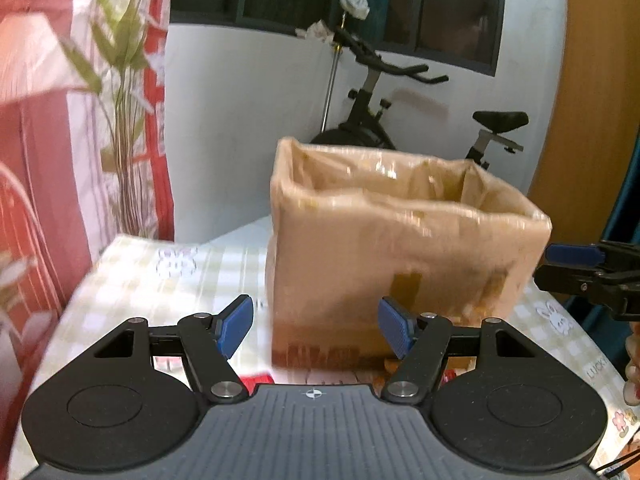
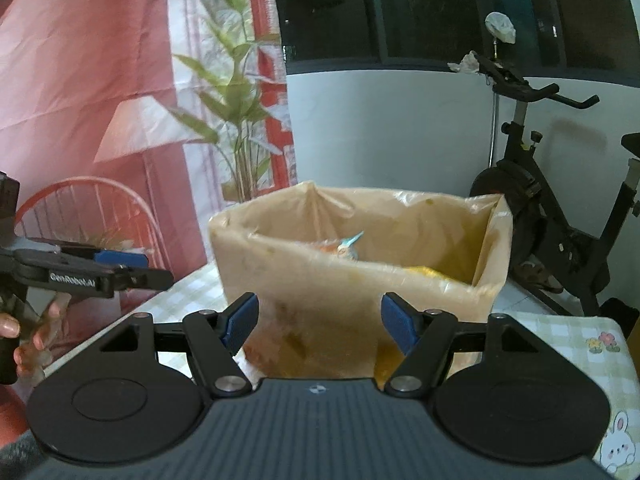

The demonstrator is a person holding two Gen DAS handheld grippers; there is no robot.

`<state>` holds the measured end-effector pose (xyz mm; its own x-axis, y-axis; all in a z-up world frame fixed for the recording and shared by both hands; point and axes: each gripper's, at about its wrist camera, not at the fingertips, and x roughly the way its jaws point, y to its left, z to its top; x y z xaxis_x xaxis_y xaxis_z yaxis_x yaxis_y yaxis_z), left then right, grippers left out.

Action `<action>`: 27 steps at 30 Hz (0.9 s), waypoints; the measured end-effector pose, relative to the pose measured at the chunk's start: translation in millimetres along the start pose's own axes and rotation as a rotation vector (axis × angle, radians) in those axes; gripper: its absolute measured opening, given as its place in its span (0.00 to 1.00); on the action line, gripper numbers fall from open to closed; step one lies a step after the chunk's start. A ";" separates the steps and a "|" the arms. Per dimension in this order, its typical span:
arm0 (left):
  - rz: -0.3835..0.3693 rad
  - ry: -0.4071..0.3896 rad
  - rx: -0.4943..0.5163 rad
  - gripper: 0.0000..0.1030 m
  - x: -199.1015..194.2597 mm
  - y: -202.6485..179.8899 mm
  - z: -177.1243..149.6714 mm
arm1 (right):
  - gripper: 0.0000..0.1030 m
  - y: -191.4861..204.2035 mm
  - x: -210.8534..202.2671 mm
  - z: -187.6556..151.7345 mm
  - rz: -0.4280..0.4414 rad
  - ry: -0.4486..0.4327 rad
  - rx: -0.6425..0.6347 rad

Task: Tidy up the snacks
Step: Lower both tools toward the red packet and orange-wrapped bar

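Both grippers are empty, so I judge the step in hand is to fetch the next snack: keep the fingers spread and come back above the lined box (image 2: 360,276) before letting go. The left gripper (image 1: 316,328) and the right gripper (image 2: 319,326) both hover in front of the box, with jaws apart, holding nothing. Inside the box lie a pale blue-tipped packet (image 2: 347,247) and something yellow (image 2: 430,273); the rest is hidden.
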<state>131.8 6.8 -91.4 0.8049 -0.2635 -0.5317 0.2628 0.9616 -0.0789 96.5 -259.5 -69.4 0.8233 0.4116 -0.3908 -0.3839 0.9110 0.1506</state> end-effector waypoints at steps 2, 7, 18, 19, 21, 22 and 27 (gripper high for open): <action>0.002 0.014 -0.013 0.69 1.3 2.0 -9.4 | 0.69 1.8 -2.9 -8.0 0.007 0.011 0.002; 0.015 0.052 -0.038 0.69 8.2 9.6 -24.2 | 0.69 7.5 -4.0 -29.9 0.013 0.054 -0.001; 0.040 0.103 -0.048 0.69 18.1 22.1 -47.5 | 0.65 19.9 26.3 -83.8 0.029 0.204 0.069; 0.042 0.109 -0.052 0.69 19.6 23.1 -49.8 | 0.65 21.6 30.8 -87.5 0.029 0.217 0.071; 0.048 0.118 -0.065 0.69 23.1 28.3 -54.6 | 0.65 24.8 40.9 -92.5 0.028 0.242 0.067; 0.053 0.122 -0.072 0.69 25.0 30.7 -56.4 | 0.65 26.2 46.7 -94.0 0.028 0.253 0.065; 0.070 0.150 -0.099 0.69 35.2 43.2 -67.9 | 0.65 27.8 74.9 -96.9 -0.006 0.294 0.070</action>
<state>135.4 44.2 -170.9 0.7289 -0.1890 -0.6580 0.1494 0.9819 -0.1165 107.0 -206.0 -182.5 0.6655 0.3902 -0.6363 -0.3412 0.9172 0.2056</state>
